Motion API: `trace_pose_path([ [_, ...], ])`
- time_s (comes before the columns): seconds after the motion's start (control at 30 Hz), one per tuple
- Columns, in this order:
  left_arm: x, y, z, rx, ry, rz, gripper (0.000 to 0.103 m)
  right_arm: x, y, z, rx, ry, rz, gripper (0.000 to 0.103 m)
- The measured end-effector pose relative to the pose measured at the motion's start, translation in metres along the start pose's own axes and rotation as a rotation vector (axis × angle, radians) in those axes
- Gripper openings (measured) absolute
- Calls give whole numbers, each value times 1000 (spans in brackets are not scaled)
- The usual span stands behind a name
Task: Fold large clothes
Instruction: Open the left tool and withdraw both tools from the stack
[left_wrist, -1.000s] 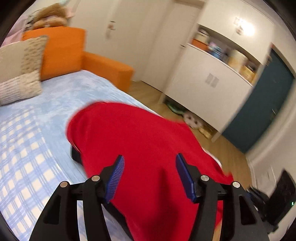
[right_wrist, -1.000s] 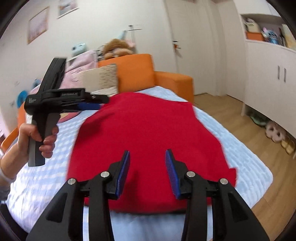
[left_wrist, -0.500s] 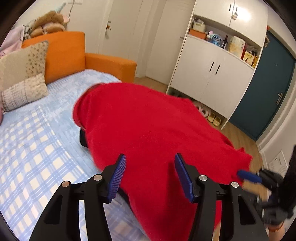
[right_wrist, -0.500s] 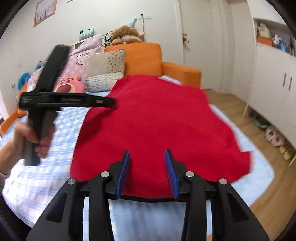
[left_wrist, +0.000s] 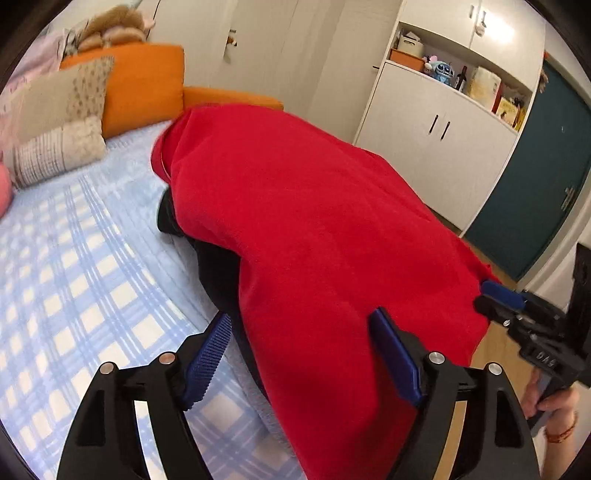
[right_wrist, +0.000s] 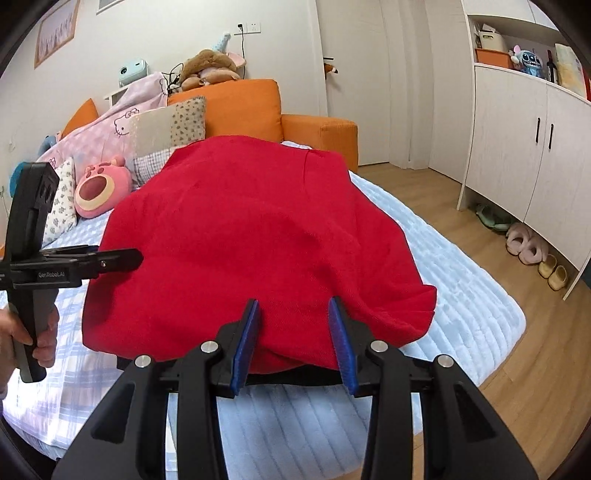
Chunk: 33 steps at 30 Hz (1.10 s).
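A large red garment (left_wrist: 314, 206) with a dark underside (left_wrist: 218, 273) is draped over the blue checked bed (left_wrist: 74, 277). Its near edge hangs between the jaws of my left gripper (left_wrist: 301, 315), which are opening; the left pad stands clear of the cloth. In the right wrist view the garment (right_wrist: 251, 229) spreads across the bed (right_wrist: 461, 295), and my right gripper (right_wrist: 293, 302) is shut on a bunched fold of its near hem. The left gripper (right_wrist: 125, 258) shows at the garment's left edge, and the right gripper (left_wrist: 498, 291) at its right corner.
An orange backrest (right_wrist: 240, 107), pillows (right_wrist: 170, 129) and a pink plush (right_wrist: 99, 188) sit at the bed's far end. White cabinets (right_wrist: 524, 155) line the right wall, with slippers (right_wrist: 524, 247) on the wooden floor (right_wrist: 436, 188). A teal door (left_wrist: 535, 177) is beyond.
The red garment has come down from the air onto the bed. The left jaws have spread wider around its edge. Both grippers have dropped lower.
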<state>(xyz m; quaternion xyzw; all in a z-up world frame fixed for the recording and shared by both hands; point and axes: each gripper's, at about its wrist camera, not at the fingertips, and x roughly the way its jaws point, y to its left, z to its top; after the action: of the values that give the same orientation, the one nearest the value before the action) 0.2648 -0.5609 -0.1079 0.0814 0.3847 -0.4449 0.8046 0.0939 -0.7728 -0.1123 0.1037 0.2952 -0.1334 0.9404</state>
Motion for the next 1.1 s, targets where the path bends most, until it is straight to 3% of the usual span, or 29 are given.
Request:
trace_pose_path([
  [0.1, -13, -15, 1, 57, -24, 68, 78, -13, 6, 1, -19, -13, -9, 40],
  [0.23, -44, -40, -3, 84, -90, 131, 80, -43, 21, 2, -24, -72, -5, 59],
  [0.37, -74, -67, -13, 100, -162, 203, 93, -70, 37, -5, -32, -138, -43, 79],
  [0.43, -86, -79, -18, 105, -189, 217, 94, -79, 43, -9, -47, -145, -53, 84],
  [0.63, -111, -109, -37, 101, -232, 311, 98, -107, 56, -24, -68, -186, -60, 92],
  [0.87, -119, -139, -78, 62, -323, 433, 98, -128, 49, -55, -60, -278, -15, 92],
  [1.1, -121, -156, -106, 36, -339, 432, 98, -136, 30, -81, -36, -299, -24, 92],
])
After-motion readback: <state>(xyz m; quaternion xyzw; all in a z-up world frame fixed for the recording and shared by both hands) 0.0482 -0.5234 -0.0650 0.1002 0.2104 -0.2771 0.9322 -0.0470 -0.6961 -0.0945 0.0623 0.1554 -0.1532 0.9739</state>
